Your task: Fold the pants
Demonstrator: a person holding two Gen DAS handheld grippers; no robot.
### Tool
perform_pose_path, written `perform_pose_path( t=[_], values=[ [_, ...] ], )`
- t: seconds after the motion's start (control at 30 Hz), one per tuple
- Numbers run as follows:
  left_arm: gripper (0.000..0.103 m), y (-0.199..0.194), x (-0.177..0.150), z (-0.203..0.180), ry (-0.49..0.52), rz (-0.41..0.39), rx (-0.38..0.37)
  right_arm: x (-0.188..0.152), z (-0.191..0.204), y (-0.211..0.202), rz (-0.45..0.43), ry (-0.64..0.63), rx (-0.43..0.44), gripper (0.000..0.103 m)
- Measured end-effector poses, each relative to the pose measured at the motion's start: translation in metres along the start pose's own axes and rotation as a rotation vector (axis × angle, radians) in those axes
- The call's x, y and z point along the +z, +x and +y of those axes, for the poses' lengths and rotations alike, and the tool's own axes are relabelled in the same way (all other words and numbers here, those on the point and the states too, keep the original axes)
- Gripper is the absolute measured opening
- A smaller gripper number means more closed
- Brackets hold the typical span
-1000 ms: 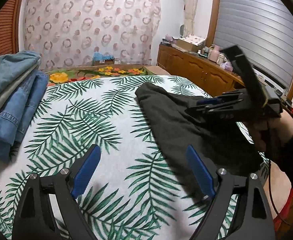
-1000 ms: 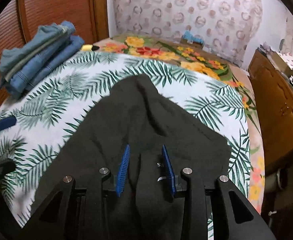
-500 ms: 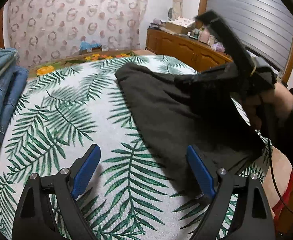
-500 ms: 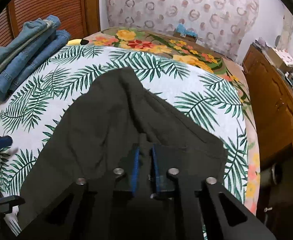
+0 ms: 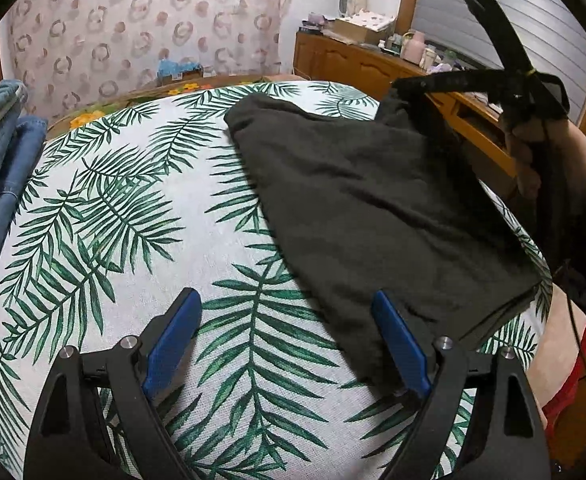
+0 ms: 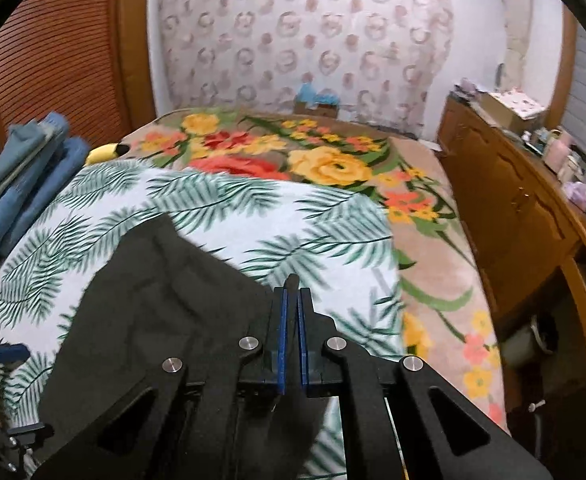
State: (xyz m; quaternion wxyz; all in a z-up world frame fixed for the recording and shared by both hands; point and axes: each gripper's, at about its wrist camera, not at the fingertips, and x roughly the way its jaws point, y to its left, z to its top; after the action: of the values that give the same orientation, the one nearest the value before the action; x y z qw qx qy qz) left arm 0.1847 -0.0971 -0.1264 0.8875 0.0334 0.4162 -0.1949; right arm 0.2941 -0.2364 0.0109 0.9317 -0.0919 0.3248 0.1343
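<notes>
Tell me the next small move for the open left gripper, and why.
Probably lower the left gripper onto the dark olive cloth pants' near edge and close. The right gripper has pinched one corner and lifted it off the palm-leaf print sheet; the left's jaws stand open, empty.

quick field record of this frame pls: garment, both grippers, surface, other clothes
garment: dark pants, one edge lifted, rest lying on the leaf-print sheet
right gripper: shut on a fold of the pants, raising it
left gripper: open, empty, near the pants' lower edge
other clothes: stack of folded jeans at the sheet's far left
beyond the sheet: floral blanket
</notes>
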Motion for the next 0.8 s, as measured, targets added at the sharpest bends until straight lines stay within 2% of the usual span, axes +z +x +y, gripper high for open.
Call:
perform_pose_path(
  t=[0.23,0.33,0.47,0.57,0.63,0.77,0.8],
  values=[
    [0.088,0.000,-0.001,-0.001,0.005,0.001,0.006,-0.002,-0.006,-0.006,-0.061,-0.007,-0.017,0.004],
    [0.088,0.000,0.000,-0.001,0.008,0.003,0.010,-0.005,-0.006,0.004,-0.015,-0.006,-0.051,0.004],
    [0.088,0.000,0.000,-0.001,0.009,0.003,0.011,-0.018,-0.012,0.029,0.071,0.016,-0.054,0.004],
    [0.088,0.000,0.000,-0.001,0.007,0.002,0.010,-0.024,-0.013,0.037,0.091,0.023,-0.071,0.004],
    [0.088,0.000,0.000,-0.001,0.007,0.002,0.009,-0.024,-0.014,0.036,0.079,0.030,-0.077,0.007],
    [0.088,-0.001,0.000,-0.002,0.001,0.000,0.010,-0.015,-0.008,0.027,0.021,0.053,-0.033,0.030],
    [0.088,-0.002,-0.001,-0.001,-0.003,-0.004,0.011,-0.014,-0.007,0.025,0.011,0.057,-0.026,0.031]
  ],
)
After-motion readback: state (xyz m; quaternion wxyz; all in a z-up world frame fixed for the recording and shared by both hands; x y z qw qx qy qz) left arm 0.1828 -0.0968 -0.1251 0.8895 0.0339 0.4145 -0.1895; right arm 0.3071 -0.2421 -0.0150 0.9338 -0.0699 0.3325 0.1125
